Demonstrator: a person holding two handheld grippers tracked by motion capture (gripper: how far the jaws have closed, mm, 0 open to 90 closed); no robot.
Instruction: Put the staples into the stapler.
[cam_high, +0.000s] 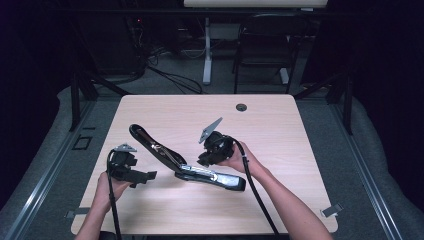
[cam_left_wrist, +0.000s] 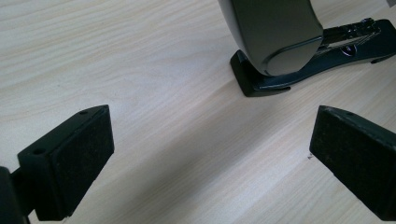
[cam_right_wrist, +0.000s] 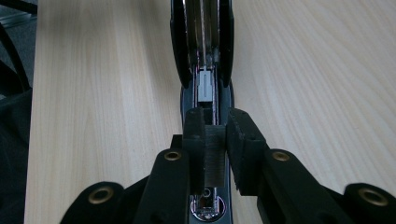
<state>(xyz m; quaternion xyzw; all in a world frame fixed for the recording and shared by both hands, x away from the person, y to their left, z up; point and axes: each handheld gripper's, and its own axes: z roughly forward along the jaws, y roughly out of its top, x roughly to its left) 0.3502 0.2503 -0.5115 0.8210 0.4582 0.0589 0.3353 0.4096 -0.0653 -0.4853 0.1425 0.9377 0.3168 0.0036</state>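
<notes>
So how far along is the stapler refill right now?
Done: the stapler lies on the table with its top arm swung open. In hand: the right gripper holds a strip of staples over the open channel. The left gripper waits open beside the base. Left: seating the strip and closing the arm.

My table (cam_high: 280, 150) is evenly lit from above while the room around it sinks into black. The stapler (cam_high: 190, 165) casts soft shadows and shows glints on its metal. My close views look slightly soft and grainy.
</notes>
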